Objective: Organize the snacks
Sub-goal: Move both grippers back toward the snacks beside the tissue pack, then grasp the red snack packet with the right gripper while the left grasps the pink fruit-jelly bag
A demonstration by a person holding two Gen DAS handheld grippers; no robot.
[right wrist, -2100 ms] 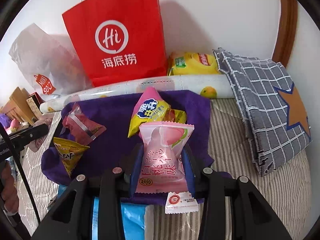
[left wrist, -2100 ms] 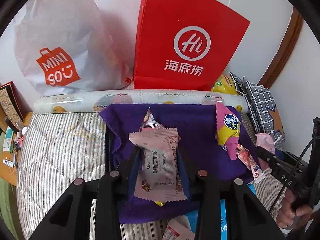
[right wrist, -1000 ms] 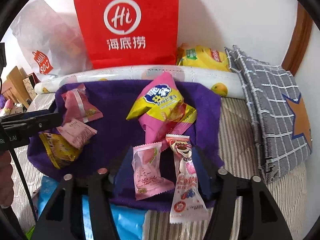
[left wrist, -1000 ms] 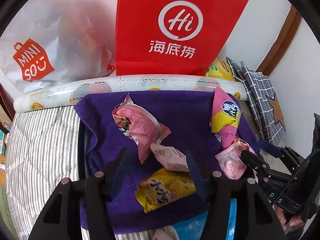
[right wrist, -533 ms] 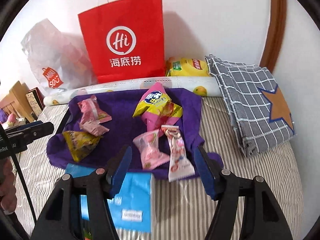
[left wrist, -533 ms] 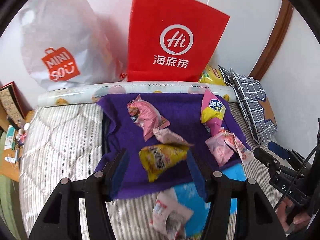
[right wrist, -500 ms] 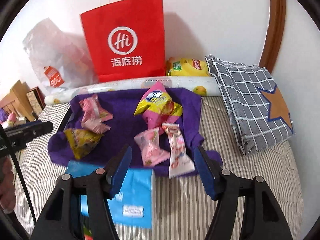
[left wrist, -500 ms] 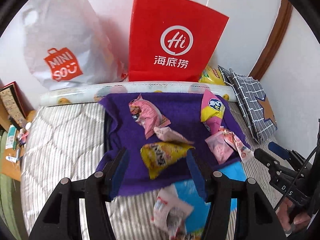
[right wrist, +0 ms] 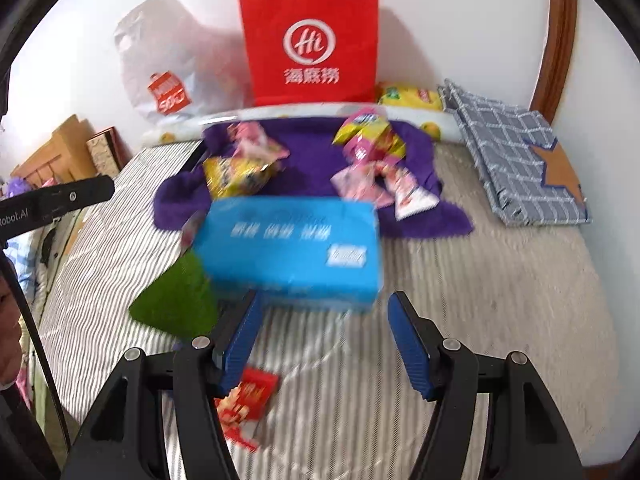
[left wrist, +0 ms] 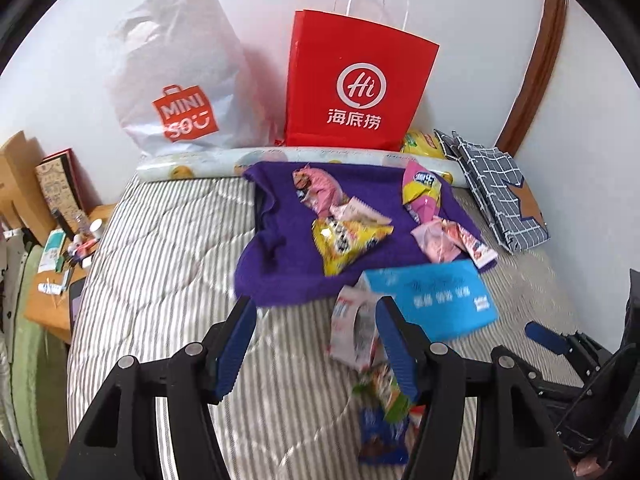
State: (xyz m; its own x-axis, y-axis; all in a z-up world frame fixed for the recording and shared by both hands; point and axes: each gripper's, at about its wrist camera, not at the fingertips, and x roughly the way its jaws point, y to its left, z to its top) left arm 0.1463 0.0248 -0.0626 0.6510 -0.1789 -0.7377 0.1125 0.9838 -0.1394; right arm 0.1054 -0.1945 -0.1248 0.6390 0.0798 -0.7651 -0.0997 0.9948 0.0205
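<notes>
Left wrist view: my left hand-held gripper (left wrist: pixel 316 340) hangs released over the bed (left wrist: pixel 160 264), a snack packet (left wrist: pixel 354 330) just ahead. It looks light, crinkly, slippery; I'd pinch its flat middle.

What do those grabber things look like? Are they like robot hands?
Sort of! Each one, the left gripper and the right gripper, is a black angular frame with silver bolts and two fingers faced with ribbed blue pads. In the right wrist view, the other gripper's black bar shows white lettering and a thin black cable beside it.
</notes>
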